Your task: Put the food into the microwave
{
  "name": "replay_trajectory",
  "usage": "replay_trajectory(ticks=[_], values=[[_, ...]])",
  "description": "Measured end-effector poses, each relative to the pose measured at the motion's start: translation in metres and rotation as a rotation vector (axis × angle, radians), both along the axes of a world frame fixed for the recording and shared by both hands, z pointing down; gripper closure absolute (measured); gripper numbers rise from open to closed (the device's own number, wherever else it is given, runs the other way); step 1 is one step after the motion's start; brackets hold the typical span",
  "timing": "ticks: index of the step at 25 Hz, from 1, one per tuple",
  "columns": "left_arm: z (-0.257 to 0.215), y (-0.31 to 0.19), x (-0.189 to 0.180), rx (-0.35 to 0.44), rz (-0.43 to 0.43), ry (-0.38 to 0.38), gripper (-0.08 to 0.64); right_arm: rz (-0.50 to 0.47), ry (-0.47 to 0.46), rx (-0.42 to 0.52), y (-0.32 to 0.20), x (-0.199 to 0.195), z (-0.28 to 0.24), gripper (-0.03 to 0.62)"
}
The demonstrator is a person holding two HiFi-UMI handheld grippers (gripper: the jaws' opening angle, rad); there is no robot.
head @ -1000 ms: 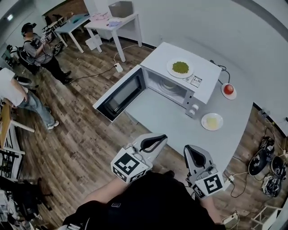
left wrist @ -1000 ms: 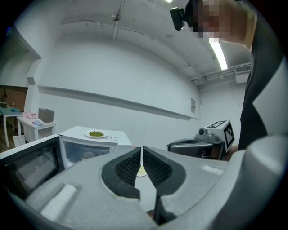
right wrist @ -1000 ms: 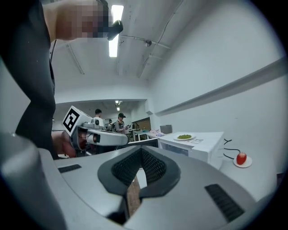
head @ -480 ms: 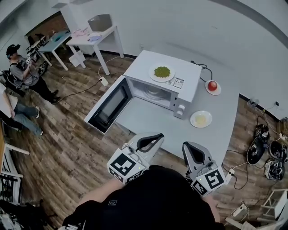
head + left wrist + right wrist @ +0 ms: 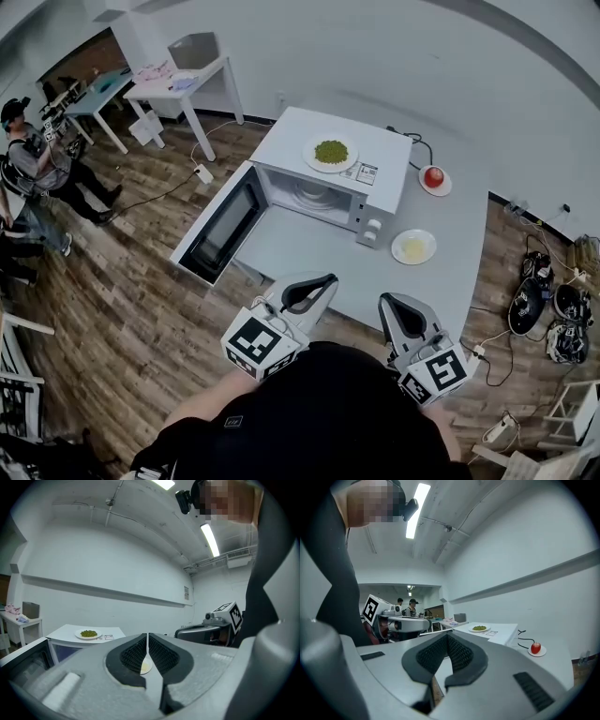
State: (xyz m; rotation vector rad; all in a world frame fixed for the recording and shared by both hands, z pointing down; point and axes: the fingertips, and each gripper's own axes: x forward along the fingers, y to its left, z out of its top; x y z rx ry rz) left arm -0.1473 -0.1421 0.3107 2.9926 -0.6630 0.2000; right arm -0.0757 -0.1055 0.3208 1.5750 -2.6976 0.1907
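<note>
**Microwave (image 5: 323,192) open and the food outside it, as I held both grippers short of the grey table (image 5: 309,251)**

My left gripper (image 5: 323,279) and right gripper (image 5: 386,302) had their jaws together on nothing; the plate of green peas (image 5: 331,152) sat on the microwave's roof, a plate of yellow food (image 5: 413,247) on the table just right of it, a red fruit on a saucer (image 5: 433,177) nearer the wall; the cavity showed only its turntable (image 5: 314,195); I judged any plate would want parted jaws, a firm bite on the rim and a level carry past the swung-out door (image 5: 217,225); wood-plank floor (image 5: 122,300), white walls, a person (image 5: 28,155) by distant tables.
</note>
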Motion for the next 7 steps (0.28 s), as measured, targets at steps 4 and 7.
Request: replay_trajectory(ticks=[4, 7], values=[[-0.0005, 0.0039, 0.0009, 0.006, 0.017, 0.004, 0.538, 0.006, 0.001, 0.003, 0.0011, -0.0023, -0.0003, 0.58], [-0.003, 0.0067, 0.001, 0.02, 0.025, 0.011, 0.538, 0.004, 0.001, 0.002, 0.0024, -0.0056, -0.0012, 0.579]])
